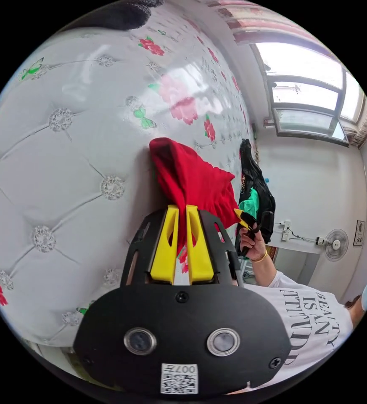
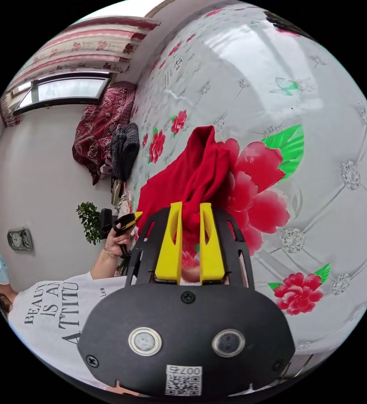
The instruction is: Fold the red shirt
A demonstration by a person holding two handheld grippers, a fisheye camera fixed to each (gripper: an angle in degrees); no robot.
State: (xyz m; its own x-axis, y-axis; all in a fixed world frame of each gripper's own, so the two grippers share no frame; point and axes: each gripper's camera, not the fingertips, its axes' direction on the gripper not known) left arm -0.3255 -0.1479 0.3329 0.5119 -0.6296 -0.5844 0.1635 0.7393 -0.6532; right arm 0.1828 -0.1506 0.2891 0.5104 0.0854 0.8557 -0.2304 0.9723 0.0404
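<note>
The red shirt (image 1: 191,176) hangs bunched over a white tufted bed cover (image 1: 65,168) printed with flowers. My left gripper (image 1: 182,209) is shut on a fold of it, red cloth pinched between the yellow jaws. In that view the right gripper (image 1: 245,219) sits in a hand at the shirt's far edge. In the right gripper view the red shirt (image 2: 194,174) spreads from a peak down to my right gripper (image 2: 188,207), which is shut on the cloth. The left gripper (image 2: 128,220) shows there in a hand beside the shirt's left edge.
Dark clothes with a green patch (image 1: 254,189) lie at the bed's edge. A dark knit garment (image 2: 124,149) and a maroon patterned blanket (image 2: 101,120) lie further along the bed. A person in a white printed T-shirt (image 1: 313,324) stands close. A wall fan (image 1: 336,244) and a plant (image 2: 90,221) stand behind.
</note>
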